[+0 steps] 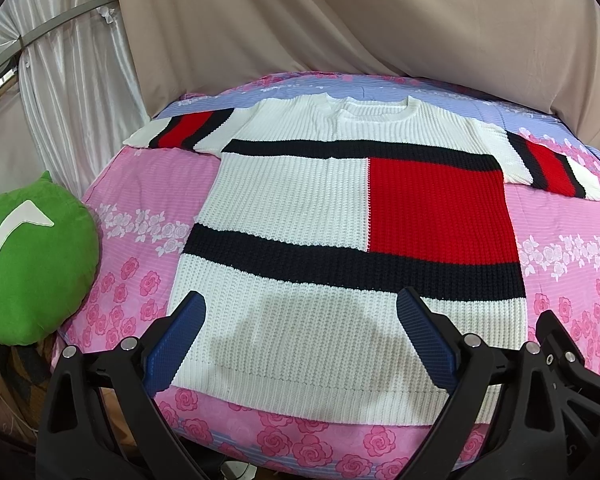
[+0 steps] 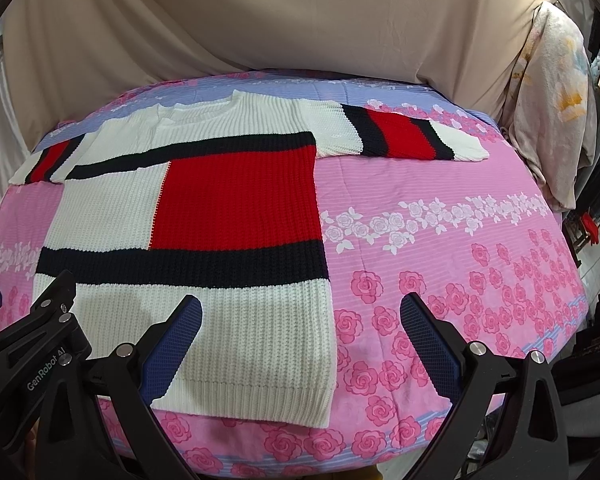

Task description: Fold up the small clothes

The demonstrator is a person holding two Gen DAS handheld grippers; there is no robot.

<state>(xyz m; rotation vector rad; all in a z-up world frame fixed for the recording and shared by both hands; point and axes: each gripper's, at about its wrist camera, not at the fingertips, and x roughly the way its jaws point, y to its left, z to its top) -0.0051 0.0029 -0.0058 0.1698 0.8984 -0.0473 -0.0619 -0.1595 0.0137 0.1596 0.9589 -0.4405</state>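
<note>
A small knit sweater [image 1: 300, 200], white with black bands and a red block, lies flat and face up on the pink floral bedspread [image 1: 148, 248], both short sleeves spread out. It also shows in the right wrist view [image 2: 204, 208]. My left gripper [image 1: 302, 304] is open and empty, hovering over the white hem. My right gripper [image 2: 302, 308] is open and empty over the sweater's lower right corner, its left finger [image 2: 176, 340] above the hem and its right finger [image 2: 432, 340] above the bedspread [image 2: 440, 240].
A green cushion [image 1: 32, 260] lies at the bed's left edge. A beige sheet [image 1: 340, 20] hangs behind the bed. A pale floral bundle [image 2: 552, 120] stands at the right. Each gripper's body shows at the edge of the other's view.
</note>
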